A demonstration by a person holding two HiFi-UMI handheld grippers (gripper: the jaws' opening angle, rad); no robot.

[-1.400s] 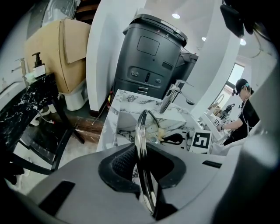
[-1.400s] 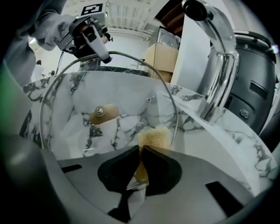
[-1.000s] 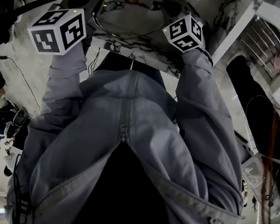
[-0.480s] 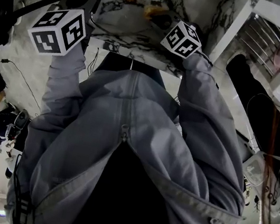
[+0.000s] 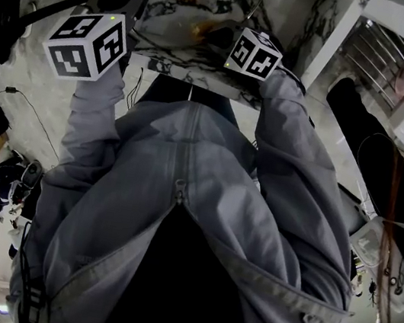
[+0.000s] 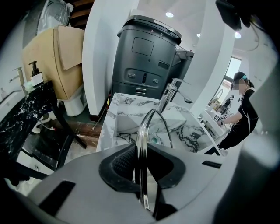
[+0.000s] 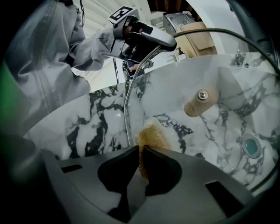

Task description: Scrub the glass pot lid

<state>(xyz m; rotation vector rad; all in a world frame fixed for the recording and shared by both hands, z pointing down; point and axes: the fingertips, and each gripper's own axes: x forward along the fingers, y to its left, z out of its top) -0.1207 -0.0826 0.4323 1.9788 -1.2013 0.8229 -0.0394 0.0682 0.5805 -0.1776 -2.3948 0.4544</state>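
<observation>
Grips the glass pot lid (image 7: 175,87) by its metal rim in the left hand-held gripper (image 6: 141,151), jaws clamped on either side of the edge. Holds it upright over the marble sink (image 6: 124,120), inside the basin's span and toward the near edge of the counter (image 6: 107,131), in front of the faucet (image 6: 167,94). Shows the wooden knob (image 7: 200,101), a screw at its middle, toward the right gripper view. Pinches a yellow-brown sponge (image 7: 152,133) in the right hand-held gripper (image 7: 140,148), jaws closed tight on it. Puts the sponge at the glass low down, just inside the rim and below the knob; hard to tell whether actually touching.
</observation>
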